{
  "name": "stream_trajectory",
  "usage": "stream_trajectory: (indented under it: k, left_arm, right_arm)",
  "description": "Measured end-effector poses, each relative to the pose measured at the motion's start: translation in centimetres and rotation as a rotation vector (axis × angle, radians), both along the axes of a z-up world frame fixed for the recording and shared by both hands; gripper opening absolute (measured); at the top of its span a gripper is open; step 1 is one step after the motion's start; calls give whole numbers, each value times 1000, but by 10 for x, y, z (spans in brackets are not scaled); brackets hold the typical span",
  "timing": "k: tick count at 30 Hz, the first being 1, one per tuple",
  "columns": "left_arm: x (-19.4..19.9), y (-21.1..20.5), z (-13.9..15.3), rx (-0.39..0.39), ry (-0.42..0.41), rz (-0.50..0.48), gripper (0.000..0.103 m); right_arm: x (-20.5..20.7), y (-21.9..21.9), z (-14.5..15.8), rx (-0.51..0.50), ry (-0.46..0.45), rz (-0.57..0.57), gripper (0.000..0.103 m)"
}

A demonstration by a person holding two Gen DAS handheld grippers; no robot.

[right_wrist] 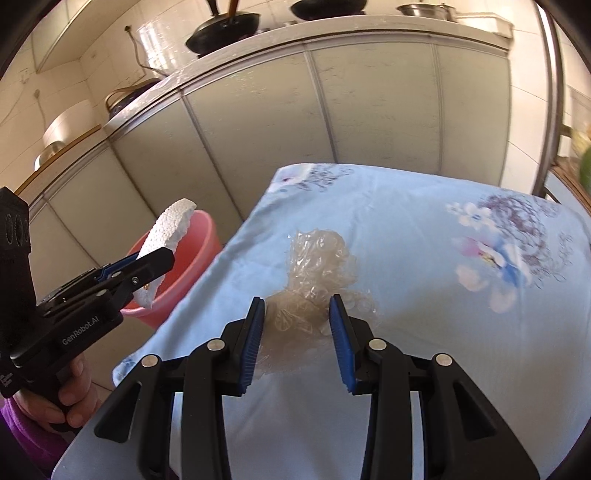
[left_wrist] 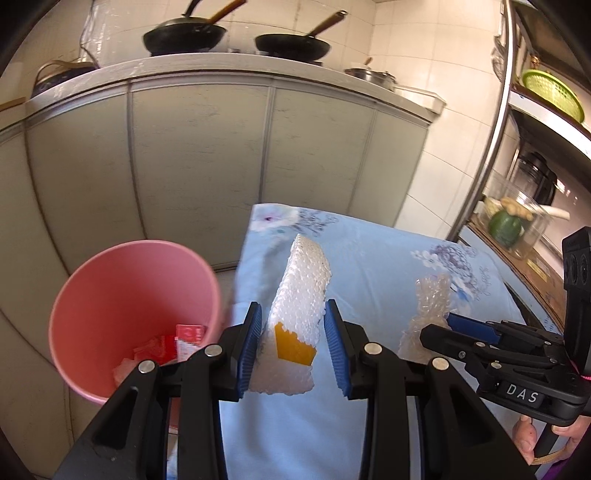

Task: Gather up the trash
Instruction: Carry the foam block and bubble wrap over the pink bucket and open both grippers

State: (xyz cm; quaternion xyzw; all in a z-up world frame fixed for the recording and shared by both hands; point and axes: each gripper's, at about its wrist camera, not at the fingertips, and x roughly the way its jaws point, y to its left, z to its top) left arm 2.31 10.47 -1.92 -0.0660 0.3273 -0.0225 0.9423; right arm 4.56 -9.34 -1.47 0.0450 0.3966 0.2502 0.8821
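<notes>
Over on the left a pink bin stands on the floor against the pale cabinet doors, with red wrappers lying in its bottom; I cannot read the print on them. Just beside it, the left gripper is clamped on a white foam block that carries a patch of orange tape, its blue pads pressed to both sides, the block held above the edge of the blue flowered cloth next to the bin. Its black body reads "GenRobot.AI" in the right wrist view, and a hand in a purple sleeve grips the handle. Further right, the right gripper holds a crumpled wad of clear bubble wrap between its blue pads over the middle of the cloth. A label on that gripper reads "DAS". Up behind, two black woks with wooden handles sit on the counter, and at the far right a green basket rests on a metal shelf.
</notes>
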Motion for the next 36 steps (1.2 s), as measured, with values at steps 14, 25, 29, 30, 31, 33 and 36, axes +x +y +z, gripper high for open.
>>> stream_trajectory:
  k: [14, 25, 29, 30, 31, 33, 36]
  left_arm:
    - [-12, 94, -2, -8, 2, 234, 34]
    - [-10, 126, -20, -2, 51, 327, 34]
    - [-6, 134, -27, -11, 71, 357, 34]
    - [-5, 136, -29, -13, 78, 363, 34]
    - [-3, 137, -31, -13, 83, 369, 34]
    - [-2, 140, -35, -14, 96, 380, 35]
    - [2, 144, -41, -13, 114, 396, 35]
  right_arm:
    - [19, 105, 21, 17, -38, 205, 37]
    - [31, 166, 15, 7, -35, 296, 37]
    - [34, 184, 10, -6, -40, 319, 37]
    - [35, 189, 8, -11, -40, 324, 37]
    - [35, 193, 7, -14, -39, 327, 37]
    - [38, 200, 3, -21, -38, 335, 37]
    - [40, 208, -4, -37, -32, 342, 37]
